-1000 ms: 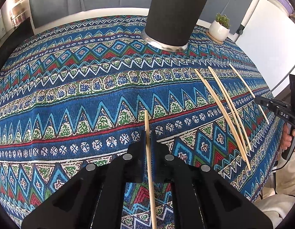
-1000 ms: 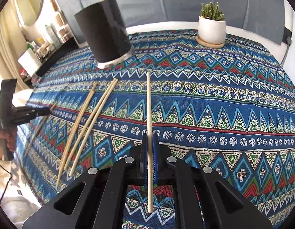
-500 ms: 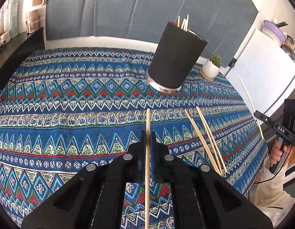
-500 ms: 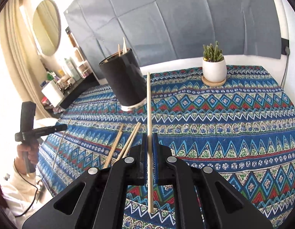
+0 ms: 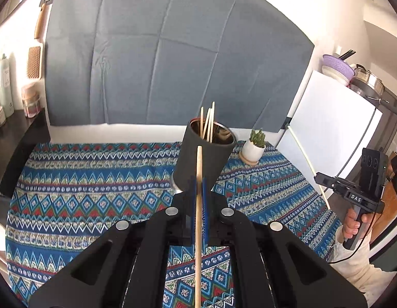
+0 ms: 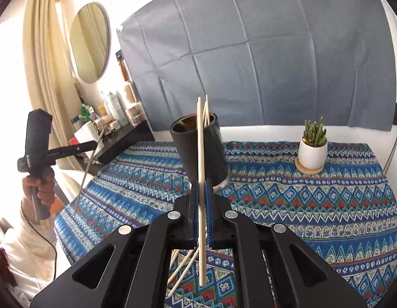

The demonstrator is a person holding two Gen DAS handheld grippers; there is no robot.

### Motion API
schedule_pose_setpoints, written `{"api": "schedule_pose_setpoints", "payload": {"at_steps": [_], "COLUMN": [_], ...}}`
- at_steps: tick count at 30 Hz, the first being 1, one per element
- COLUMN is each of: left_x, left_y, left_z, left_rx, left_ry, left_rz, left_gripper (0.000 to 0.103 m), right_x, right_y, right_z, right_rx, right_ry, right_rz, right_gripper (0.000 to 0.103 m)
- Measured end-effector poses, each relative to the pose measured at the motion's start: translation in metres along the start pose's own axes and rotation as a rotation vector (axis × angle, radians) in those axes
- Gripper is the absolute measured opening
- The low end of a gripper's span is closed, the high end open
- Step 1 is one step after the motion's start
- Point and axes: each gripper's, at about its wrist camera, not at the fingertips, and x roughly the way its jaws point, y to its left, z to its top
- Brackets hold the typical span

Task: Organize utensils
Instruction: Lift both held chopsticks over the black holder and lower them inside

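1. I have both grippers lifted well clear of the worktop (image 5: 70, 179) since a second ago. Then each was low over the cloth, its chopstick barely off the fabric; now both views look across the table at the cup (image 5: 205, 154).
2. My left gripper (image 5: 198, 200) is clamped on a chopstick (image 5: 199, 218), the blue pads tight against it. The stick runs straight toward 12 o'clock, its tip in front of the cup wall.
3. My right gripper (image 6: 202, 205) is likewise clamped on a chopstick (image 6: 201, 179), tilted slightly, its tip crossing the cup (image 6: 198, 146) rim.
4. I judge this to mean that both picks are done and the carry to the cup is under way; dropping the sticks in comes next.
5. The cup is a matte black cylinder with a shiny metal base and lining, and several sticks (image 5: 208, 123) already stand in it, leaning.
6. More sticks (image 6: 183, 269) lie loose on the cloth at 6 o'clock under my right gripper, so work is left.
7. The chopsticks are pale, smooth, thin wood, likely light and slippery. The cloth is woven, with a blue zigzag pattern.
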Motion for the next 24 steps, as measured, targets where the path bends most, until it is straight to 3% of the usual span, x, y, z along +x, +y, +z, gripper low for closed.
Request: {"api": "schedule_pose_setpoints", "payload": {"at_steps": [8,13,15,17,24], "left_x": [-0.008,-0.002,0.008,0.019,0.074], "left_y": [-0.028,-0.031,-0.028,-0.027,-0.016], "left_z": [0.057,0.084,0.093,0.094,0.100], "left_rx": [0.099,0.099,0.080,0.081,0.006], "left_ry": [-0.119,-0.205,-0.235,-0.291,-0.299], "left_rz": [-0.008,-0.025,-0.035,0.010,-0.055], "left_gripper": [0.004,0.004,0.004,0.004,0.004], "right_x": [0.013,0.033,0.045,0.061,0.111], "right_y": [0.024,0.032,0.034,0.033,0.020], "right_z": [0.043,0.071,0.081,0.088,0.099], "right_rx": [-0.051,-0.047,-0.045,-0.055,0.027], "right_ry": [-0.116,-0.217,-0.253,-0.277,-0.302], "right_rz": [0.002,0.025,0.041,0.098,0.197], "right_gripper": [0.005,0.005,0.005,0.005,0.005]}}
